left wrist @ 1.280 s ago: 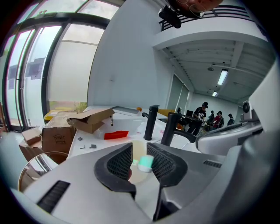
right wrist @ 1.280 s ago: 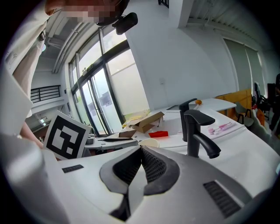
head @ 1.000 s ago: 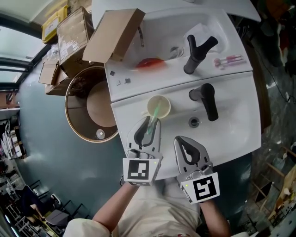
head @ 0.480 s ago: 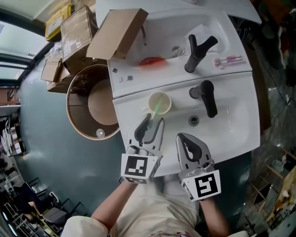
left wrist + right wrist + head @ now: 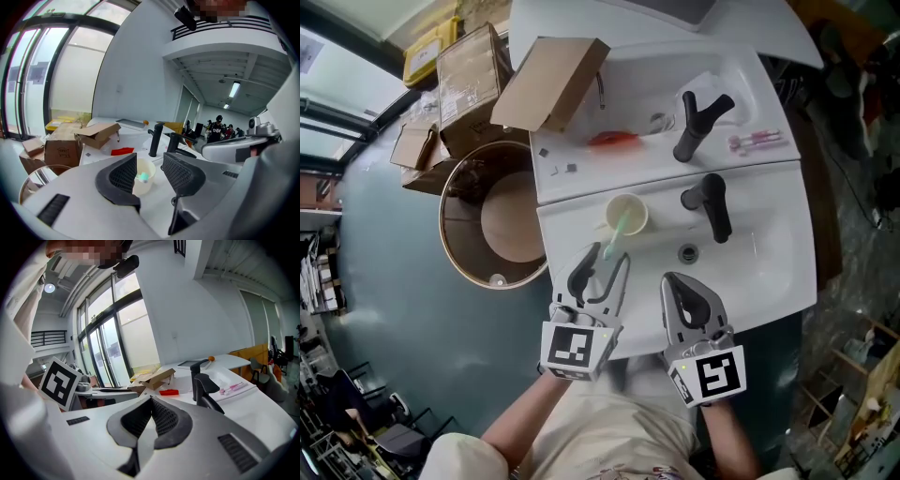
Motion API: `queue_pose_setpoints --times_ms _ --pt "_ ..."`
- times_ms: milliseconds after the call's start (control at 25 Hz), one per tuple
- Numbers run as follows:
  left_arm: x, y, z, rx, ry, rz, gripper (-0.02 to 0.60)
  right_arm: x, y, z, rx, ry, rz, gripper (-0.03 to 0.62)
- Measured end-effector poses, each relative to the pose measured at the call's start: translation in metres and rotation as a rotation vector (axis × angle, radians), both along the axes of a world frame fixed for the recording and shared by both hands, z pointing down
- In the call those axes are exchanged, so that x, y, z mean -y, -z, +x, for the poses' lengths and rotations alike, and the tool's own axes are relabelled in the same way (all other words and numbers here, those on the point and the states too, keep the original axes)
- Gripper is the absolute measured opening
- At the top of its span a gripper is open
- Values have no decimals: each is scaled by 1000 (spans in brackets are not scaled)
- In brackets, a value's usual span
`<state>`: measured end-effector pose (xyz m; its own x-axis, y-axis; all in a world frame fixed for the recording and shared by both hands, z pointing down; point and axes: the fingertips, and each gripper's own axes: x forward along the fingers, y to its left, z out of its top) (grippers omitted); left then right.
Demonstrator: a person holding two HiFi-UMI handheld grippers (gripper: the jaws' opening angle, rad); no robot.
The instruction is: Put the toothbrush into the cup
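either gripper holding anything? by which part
Nothing held. Left gripper jaws have just been opening, nothing between them; green plastic toothbrush leans in the cream round cup. Right gripper shut, empty.

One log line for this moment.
left gripper: jaws just opened, nothing gripped between | right gripper: shut, empty | toothbrush: leaning in cup

We take this for a big work hall, a lab or open office, not a bathroom. The sink [image 5: 769, 253] stands free on a grey-blue floor [image 5: 412, 309], with a second sink [image 5: 628, 89] just behind it. Left of the sink sit cardboard boxes [image 5: 473, 70] and a round drum [image 5: 461, 202]. Beyond the sink we see tall windows [image 5: 70, 70], a railed gallery [image 5: 220, 26], strip lights [image 5: 234, 88] and people [image 5: 218, 129] far off.
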<state>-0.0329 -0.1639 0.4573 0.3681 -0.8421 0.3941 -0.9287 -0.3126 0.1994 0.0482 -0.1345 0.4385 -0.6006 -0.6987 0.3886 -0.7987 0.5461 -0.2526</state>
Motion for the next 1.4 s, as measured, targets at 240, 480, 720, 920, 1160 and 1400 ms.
queue_pose_setpoints --times_ms 240,480,720,920,1160,1400 --pt "-13 37 -9 16 -5 61 187 -4 20 3 0 -30 33 16" --pt "-27 82 -16 -21 12 102 108 -13 45 1 11 -55 67 16" --pt "-50 110 -18 -38 -16 128 32 -23 67 -2 6 -48 92 15" --pt "-70 125 -15 -41 -61 114 28 -35 90 -12 46 3 86 16" --pt "-84 149 -13 9 -101 134 26 -44 108 -31 75 96 95 16" --pt "-101 150 -22 10 -72 122 14 -58 115 -47 89 164 86 16"
